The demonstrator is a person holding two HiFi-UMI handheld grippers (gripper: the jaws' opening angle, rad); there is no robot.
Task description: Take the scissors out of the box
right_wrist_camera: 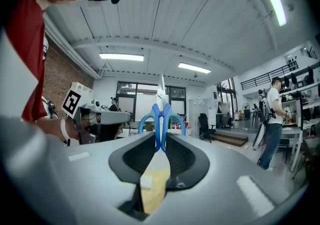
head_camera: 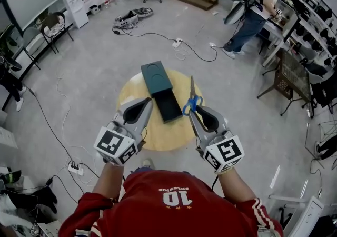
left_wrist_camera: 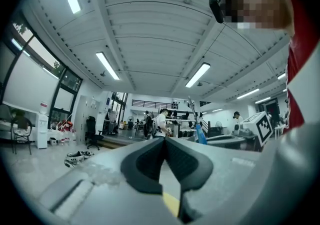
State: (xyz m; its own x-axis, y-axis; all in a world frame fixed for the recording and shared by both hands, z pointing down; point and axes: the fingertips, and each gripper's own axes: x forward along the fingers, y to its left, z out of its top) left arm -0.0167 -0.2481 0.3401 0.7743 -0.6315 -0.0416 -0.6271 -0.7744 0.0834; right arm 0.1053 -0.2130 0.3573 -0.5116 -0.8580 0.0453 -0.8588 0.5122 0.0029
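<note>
A: Containers?
B: One dark green box [head_camera: 171,108] on the table, open. Its lid [head_camera: 156,75] lies at the far end, touching it. The inside reads dark, so I can't tell the contents.
A: Surface and room?
B: Round light-wood table [head_camera: 163,137] on a grey concrete floor [head_camera: 95,72]. Cables [head_camera: 195,51] trail across the floor. A person [head_camera: 258,9] stands at a desk, far right. Ceiling strip lights show in both gripper views.
A: Scissors?
B: Scissors [right_wrist_camera: 161,111] are out of the box, held in the air just right of it, over the table's right side. Blue loop handles, silver blades closed. The blades point away from the wearer in the head view.
A: Claws?
B: Right gripper [right_wrist_camera: 160,141] is clamped on the scissors where the two blue loops meet, and the loops stick out past the jaw tips. Left gripper [left_wrist_camera: 166,141] has its jaws together, tips meeting. It hangs left of the box, apart from it.
</note>
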